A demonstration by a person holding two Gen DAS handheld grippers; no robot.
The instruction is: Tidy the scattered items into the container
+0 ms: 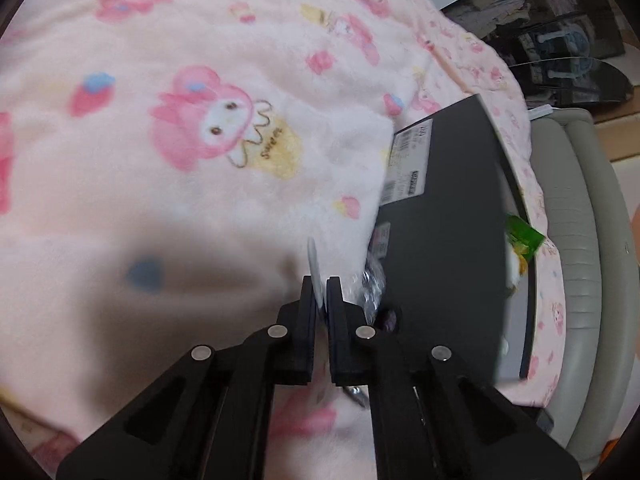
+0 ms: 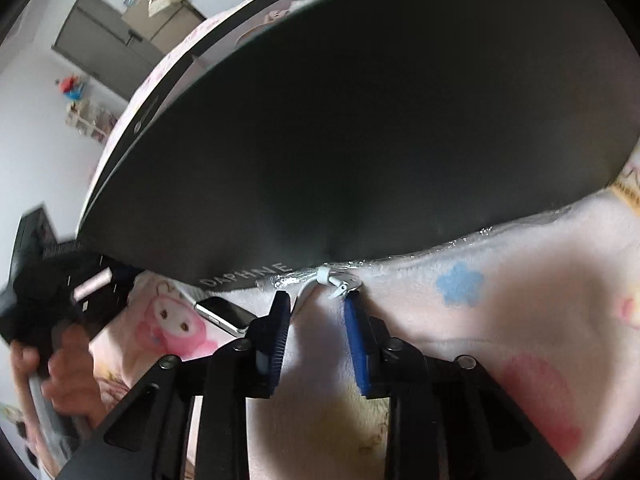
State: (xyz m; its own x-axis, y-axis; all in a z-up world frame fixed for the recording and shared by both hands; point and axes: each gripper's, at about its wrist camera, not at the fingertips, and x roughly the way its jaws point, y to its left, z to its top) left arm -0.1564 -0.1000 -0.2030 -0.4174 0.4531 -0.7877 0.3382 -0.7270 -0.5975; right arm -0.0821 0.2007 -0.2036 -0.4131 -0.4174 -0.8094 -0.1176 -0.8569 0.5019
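A black box (image 1: 452,216) lies on a pink cartoon blanket (image 1: 168,128); it fills the right wrist view (image 2: 340,120). My left gripper (image 1: 321,292) is shut on a thin pale flat item (image 1: 313,268), held on edge beside the box's left side. My right gripper (image 2: 316,308) is open, fingers either side of a white cable with a clip (image 2: 334,280) lying against crinkly clear wrap (image 2: 400,254) at the box's near edge. A dark phone-like device (image 2: 226,312) lies left of it. Green and yellow items (image 1: 522,240) sit at the box's far side.
A grey padded edge (image 1: 576,240) runs beyond the blanket on the right. Dark shelves (image 1: 560,40) stand behind. The left gripper's body and the hand holding it (image 2: 60,340) show at the left of the right wrist view. Grey cabinets (image 2: 120,32) stand by the wall.
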